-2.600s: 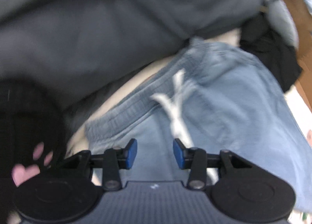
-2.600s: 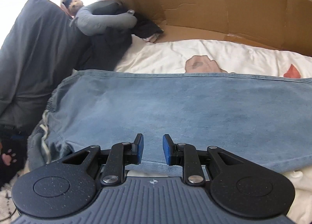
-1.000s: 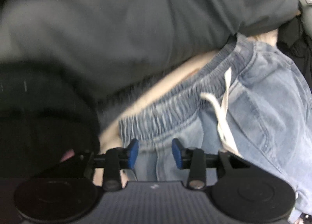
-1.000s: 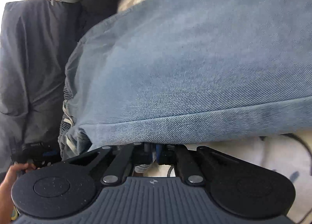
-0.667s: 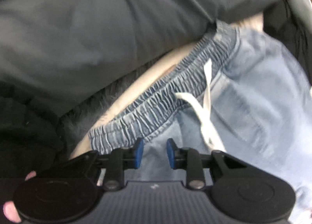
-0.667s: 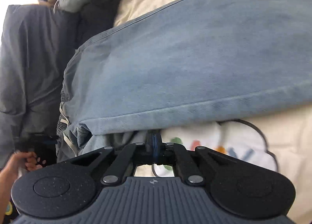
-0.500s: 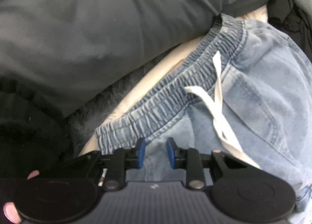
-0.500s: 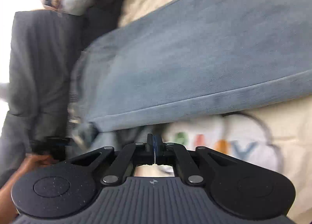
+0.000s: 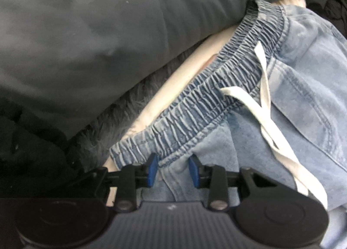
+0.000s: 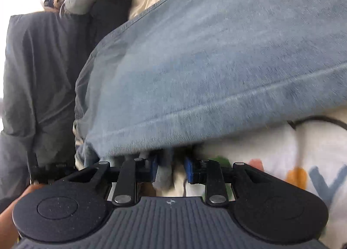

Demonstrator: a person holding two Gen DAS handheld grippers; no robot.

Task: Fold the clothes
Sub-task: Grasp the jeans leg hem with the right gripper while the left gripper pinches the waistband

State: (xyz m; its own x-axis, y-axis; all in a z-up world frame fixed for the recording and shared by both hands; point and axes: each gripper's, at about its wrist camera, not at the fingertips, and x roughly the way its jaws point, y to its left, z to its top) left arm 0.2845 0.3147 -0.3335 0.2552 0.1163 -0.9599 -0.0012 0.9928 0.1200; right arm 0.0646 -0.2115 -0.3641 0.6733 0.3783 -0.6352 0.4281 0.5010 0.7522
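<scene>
Light blue jeans (image 9: 303, 101) lie on the bed, their elastic waistband (image 9: 216, 101) and white drawstring (image 9: 266, 106) showing in the left wrist view. My left gripper (image 9: 172, 170) points down at the near end of the waistband. Its jaws are opening, and the denim just below the band lies between them without being pinched. In the right wrist view the jeans (image 10: 216, 54) spread across the frame, hem seam nearest. My right gripper (image 10: 171, 170) is at that edge with its jaws opening. A fold of denim (image 10: 164, 175) hangs loose between the blue pads.
A large dark grey pillow (image 9: 108, 32) lies along the waistband side, also seen as the pillow (image 10: 39, 75) at left. A dark fuzzy blanket (image 9: 121, 119) edges it. The cream printed sheet (image 10: 303, 162) lies under the jeans. A hand (image 10: 8, 212) shows at the lower left.
My right gripper was shut on the jeans' edge and its jaws have now parted. My left gripper sank closer to the waistband; its jaws narrowed, then widened a little.
</scene>
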